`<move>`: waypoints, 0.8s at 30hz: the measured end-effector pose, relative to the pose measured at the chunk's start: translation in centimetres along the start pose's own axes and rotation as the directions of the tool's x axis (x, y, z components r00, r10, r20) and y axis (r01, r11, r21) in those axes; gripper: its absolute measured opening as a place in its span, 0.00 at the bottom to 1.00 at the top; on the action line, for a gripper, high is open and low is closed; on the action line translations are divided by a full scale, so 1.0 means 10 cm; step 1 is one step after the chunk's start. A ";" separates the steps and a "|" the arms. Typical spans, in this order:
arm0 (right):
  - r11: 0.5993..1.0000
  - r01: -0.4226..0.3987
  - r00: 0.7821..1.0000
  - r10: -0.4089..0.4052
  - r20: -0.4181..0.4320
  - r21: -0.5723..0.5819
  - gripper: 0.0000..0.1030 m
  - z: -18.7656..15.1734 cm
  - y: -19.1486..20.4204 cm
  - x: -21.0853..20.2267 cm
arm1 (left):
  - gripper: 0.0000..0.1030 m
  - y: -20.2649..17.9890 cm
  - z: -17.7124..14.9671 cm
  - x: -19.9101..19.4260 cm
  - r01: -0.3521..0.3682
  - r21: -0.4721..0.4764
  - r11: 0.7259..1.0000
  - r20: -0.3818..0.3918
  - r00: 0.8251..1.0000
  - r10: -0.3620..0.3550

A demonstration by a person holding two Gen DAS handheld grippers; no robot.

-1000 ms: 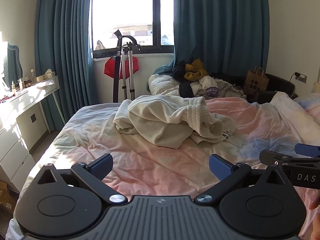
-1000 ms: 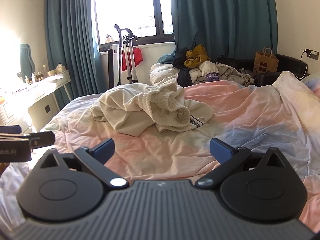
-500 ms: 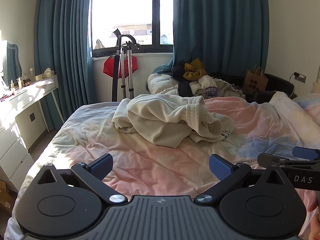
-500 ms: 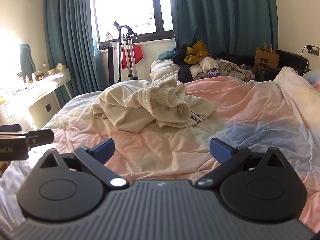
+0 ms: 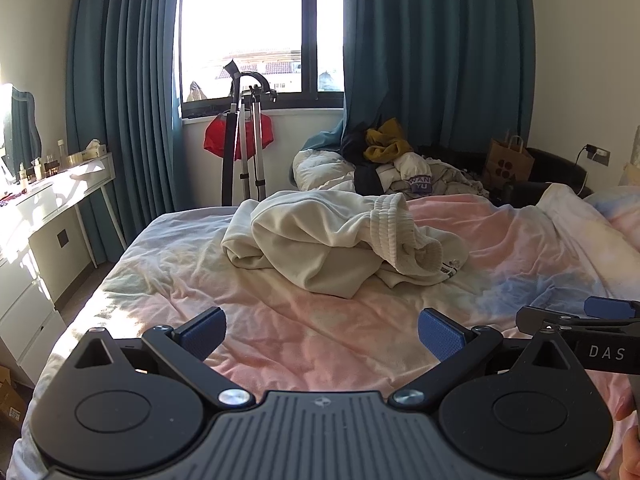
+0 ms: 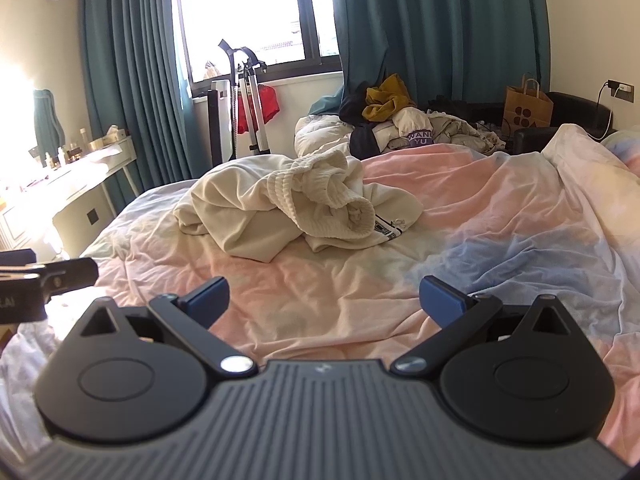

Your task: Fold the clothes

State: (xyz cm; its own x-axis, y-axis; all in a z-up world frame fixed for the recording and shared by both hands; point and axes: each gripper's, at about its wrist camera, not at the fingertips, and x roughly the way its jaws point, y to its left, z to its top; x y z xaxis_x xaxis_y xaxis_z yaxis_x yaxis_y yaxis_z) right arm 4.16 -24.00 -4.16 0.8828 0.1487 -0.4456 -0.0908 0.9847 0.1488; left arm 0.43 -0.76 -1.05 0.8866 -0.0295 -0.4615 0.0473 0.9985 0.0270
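Note:
A crumpled cream sweatshirt [image 5: 328, 248] with a ribbed cuff lies bunched in the middle of the bed, also in the right wrist view [image 6: 280, 208]. My left gripper [image 5: 322, 334] is open and empty, held above the sheet short of the garment. My right gripper [image 6: 324, 300] is open and empty, also short of the garment. The right gripper shows at the right edge of the left wrist view [image 5: 580, 320]; the left one shows at the left edge of the right wrist view [image 6: 44, 276].
The bed [image 5: 500, 248] has a wrinkled pink and blue sheet. A pile of clothes [image 5: 400, 168] lies beyond its far edge. A white dresser [image 5: 52, 200] stands left, a vacuum [image 5: 244, 140] by the window, a paper bag [image 5: 508, 164] at right.
Both grippers have moved a little closer to the cream sweatshirt, which looms slightly larger. Both stay open and empty.

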 end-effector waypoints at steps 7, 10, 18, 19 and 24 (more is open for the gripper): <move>1.000 0.000 1.000 0.000 0.003 0.001 1.00 -0.02 -0.01 0.02 | 1.00 0.00 -0.03 0.05 0.026 -0.005 1.000 0.003 1.000 -0.026; 1.000 -0.001 1.000 0.001 0.001 -0.008 1.00 -0.05 -0.02 0.07 | 1.00 0.00 -0.05 0.13 0.048 -0.020 0.999 -0.014 0.999 -0.049; 0.998 0.048 0.999 -0.048 -0.005 0.045 1.00 -0.09 -0.17 0.30 | 1.00 -0.17 0.08 0.56 0.031 0.027 0.999 0.008 0.999 -0.031; 0.997 0.047 0.999 -0.046 -0.009 0.064 1.00 -0.10 -0.20 0.32 | 1.00 -0.20 0.12 0.63 0.029 0.032 0.999 0.014 0.999 -0.030; 0.994 0.049 0.999 -0.047 -0.021 0.098 1.00 -0.14 -0.30 0.41 | 1.00 -0.43 0.44 1.12 0.014 0.069 0.998 0.039 0.999 -0.017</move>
State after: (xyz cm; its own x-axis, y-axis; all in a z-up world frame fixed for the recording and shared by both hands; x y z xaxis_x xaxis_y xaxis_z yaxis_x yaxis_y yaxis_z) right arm 7.40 -26.19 -7.70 0.8762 0.1040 -0.4705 -0.0018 0.9771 0.2126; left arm 12.18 -5.55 -2.39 0.9030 -0.0478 -0.4270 0.0910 0.9925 0.0814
